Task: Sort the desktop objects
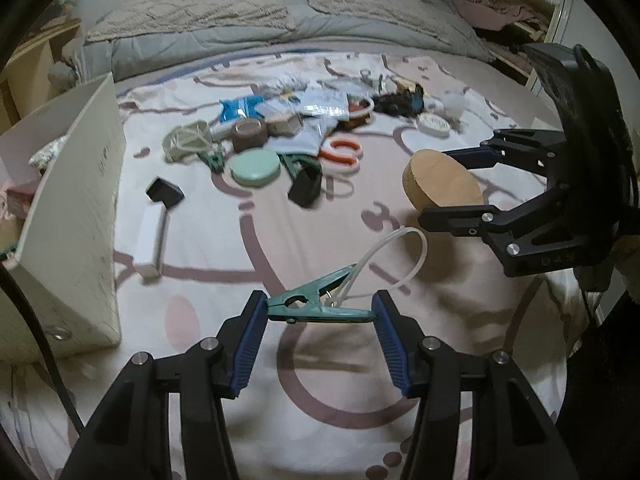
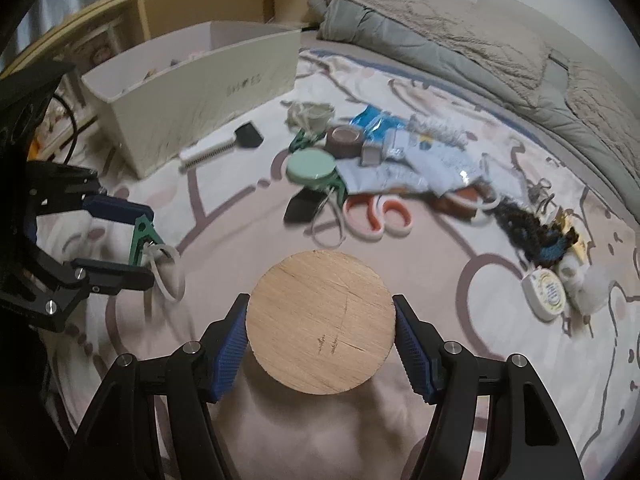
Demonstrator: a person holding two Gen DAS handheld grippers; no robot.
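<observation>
Left wrist view: left gripper (image 1: 320,312), jaws clenched end to end on a green clip (image 1: 316,304) with a white loop (image 1: 394,256), held above the bed sheet (image 1: 224,248). Right gripper (image 1: 444,188) at right carries the wood disc (image 1: 440,180). Box (image 1: 76,216) stands at left, open-topped.

Right wrist view: right gripper (image 2: 320,344), jaws grasping the disc's rim. Clutter beyond: mint lid (image 2: 311,168), tape roll (image 2: 344,140), scissors (image 2: 378,216), brush (image 2: 224,144), tin (image 2: 546,292).

Step, as judged: both items picked, carry to the box pending. Next move calls for clearing its wall before release. Nothing lies between.
</observation>
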